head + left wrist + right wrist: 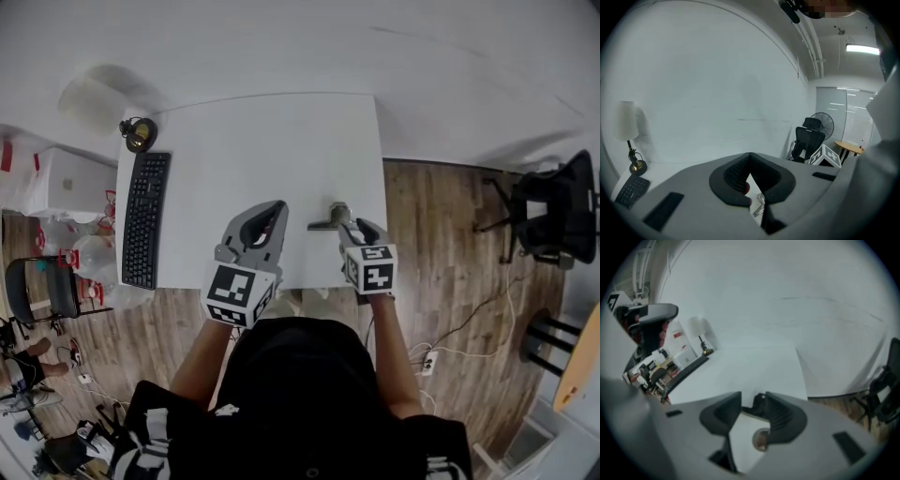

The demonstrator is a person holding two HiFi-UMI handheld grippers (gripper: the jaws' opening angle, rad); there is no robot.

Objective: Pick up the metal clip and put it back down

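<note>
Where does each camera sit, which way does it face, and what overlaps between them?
Head view: on the person's head, looking steeply down at the white table; shows forearms, left hand-held gripper and right hand-held gripper.
Left gripper view: on the left hand-held gripper, facing the wall; shows its jaws, together.
Right gripper view: on the right hand-held gripper, facing across the table toward the keyboard; jaws apart, metal clip between their tips.
Shared: head and right gripper views both show metal clip and keyboard.

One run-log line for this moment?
left gripper: shut, empty | right gripper: open, metal clip at its tips | metal clip: on table
</note>
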